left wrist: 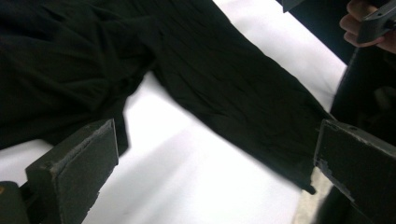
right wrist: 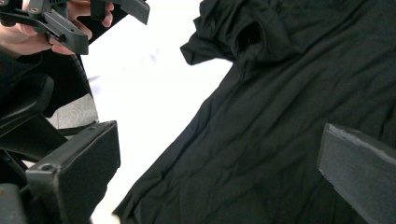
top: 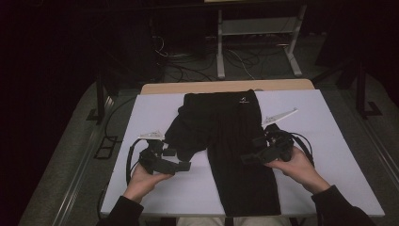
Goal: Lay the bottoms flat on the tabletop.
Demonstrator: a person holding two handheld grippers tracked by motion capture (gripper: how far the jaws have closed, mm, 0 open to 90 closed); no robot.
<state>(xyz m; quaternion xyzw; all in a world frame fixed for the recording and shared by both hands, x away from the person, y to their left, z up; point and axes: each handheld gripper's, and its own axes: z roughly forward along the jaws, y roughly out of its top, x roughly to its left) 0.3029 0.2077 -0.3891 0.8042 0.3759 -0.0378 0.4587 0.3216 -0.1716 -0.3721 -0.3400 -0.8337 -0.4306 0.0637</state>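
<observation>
Black garment (top: 230, 141), laid flat mid-desk (top: 329, 141) on the white surface, one leg folded up; left tongs (top: 181, 165) spread beside its left edge, right tongs (top: 249, 157) spread over its right side, neither pinching cloth.

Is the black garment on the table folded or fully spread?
Partly folded: the black garment has one leg lying straight, the other bunched up toward the left.

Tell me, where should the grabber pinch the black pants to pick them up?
Probably at the hem of the long leg, the end of the black pants nearest the person. It lies flat and straight with bare white table beside it, so the open right gripper could slide in from that side.
</observation>
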